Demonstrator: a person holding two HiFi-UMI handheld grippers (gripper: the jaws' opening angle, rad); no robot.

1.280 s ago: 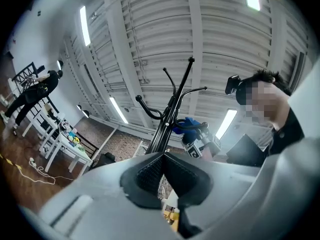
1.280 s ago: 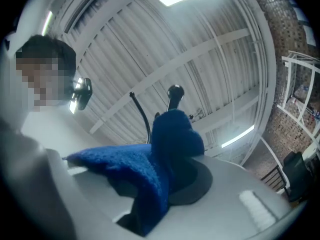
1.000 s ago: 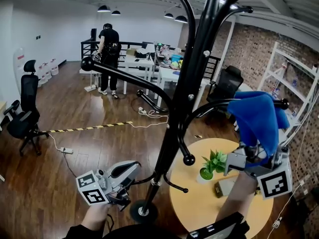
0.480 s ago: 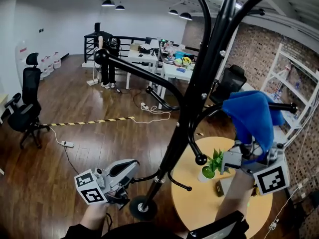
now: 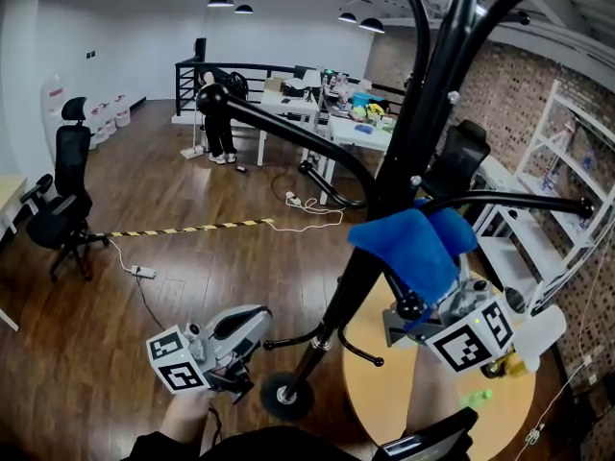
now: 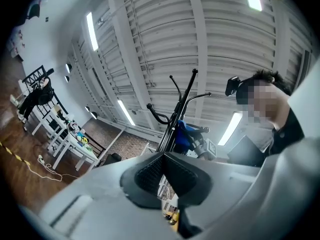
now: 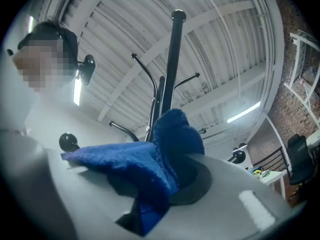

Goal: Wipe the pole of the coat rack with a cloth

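Fingers point(image 7: 201, 180) of the right gripper point(image 7: 172, 151) clamped on a blue cloth point(image 7: 142, 161); fingers point(image 6: 150, 176) of the left gripper point(image 6: 163, 171) pressed together, nothing between them. Pole point(image 5: 423, 133) of the coat rack: black, leaning through the head view from its round base point(image 5: 285, 397) to the upper right. Cloth location: bunched on the right side of the pole about halfway up, directly at it; contact cannot be confirmed. Cloth condition: fluffy pile, folded over itself, one flap draped across the gripper body. Left gripper location: low, left of the base, apart from the pole. Floor point(image 5: 173, 267): dark wood boards, with striped tape point(image 5: 183, 228) and a white cable left of the pole. Round table point(image 5: 380, 406): pale wood, just right of the base. Brick wall point(image 5: 509, 94) and white shelves point(image 5: 567, 152): right of the pole. Office chair point(image 5: 62, 195): far left. Desks and a standing person: well behind the pole. Obstructions: a hook arm with ball end point(image 5: 211, 96) reaching left, another arm point(image 5: 519, 201) reaching right just above the cloth, a small hook point(image 5: 360, 351) below it. Open floor lies left of the pole.
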